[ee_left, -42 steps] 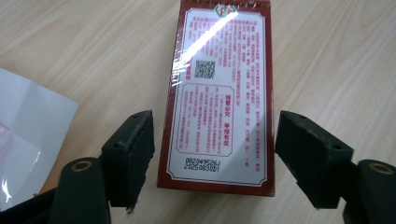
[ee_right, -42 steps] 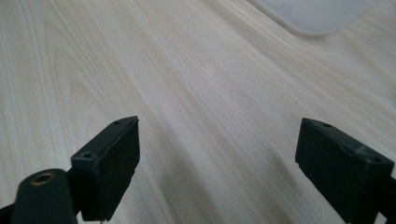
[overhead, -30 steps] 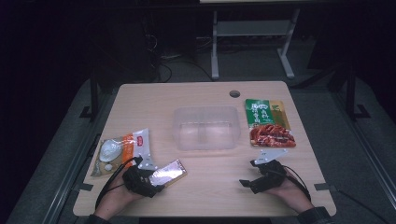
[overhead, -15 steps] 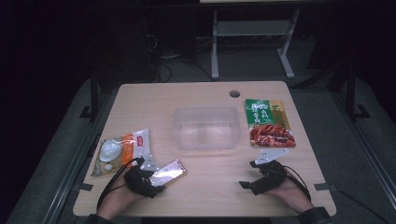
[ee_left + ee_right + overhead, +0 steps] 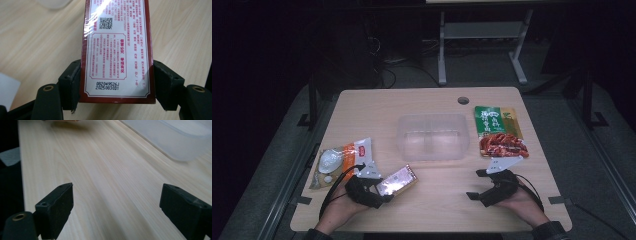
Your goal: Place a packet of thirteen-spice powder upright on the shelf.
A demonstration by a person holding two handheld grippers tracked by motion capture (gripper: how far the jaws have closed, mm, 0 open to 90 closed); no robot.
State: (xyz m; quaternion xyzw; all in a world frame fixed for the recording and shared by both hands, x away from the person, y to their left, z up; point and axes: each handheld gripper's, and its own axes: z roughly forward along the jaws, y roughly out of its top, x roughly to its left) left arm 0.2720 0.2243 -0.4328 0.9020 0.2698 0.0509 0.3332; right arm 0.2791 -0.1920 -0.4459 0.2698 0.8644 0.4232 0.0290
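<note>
Left tool point(image 5: 379, 189), seen from above at the near left of the worktop point(image 5: 432, 100): its two black jaws pinch the near end of a red-bordered box point(image 5: 397, 180) wrapped in glossy film. In the left gripper view the pads point(image 5: 72, 85) press against the two long sides of the box point(image 5: 117, 50), whose upper face carries a printed code square, a framed block of red text and a stamped date line. The box rests low over the wood and points away from the hand point(image 5: 337, 212), toward the clear plastic container point(image 5: 432, 137) at the centre of the worktop; the pictures do not show whether its underside touches the surface.

Right tool point(image 5: 479, 185), at the near right of the worktop: jaws spread wide with bare wood between them, as the right gripper view shows point(image 5: 116, 210). A corner of the clear container point(image 5: 175, 140) lies ahead and to the right in that view, well apart from the jaws. The right hand point(image 5: 522, 202) rests on the worktop edge.

Other items: a white-and-orange snack packet point(image 5: 339, 160) lies at the left edge, just beside the left tool; a green-and-red food pouch point(image 5: 499, 131) lies right of the container, just beyond the right tool's grey plate.
</note>
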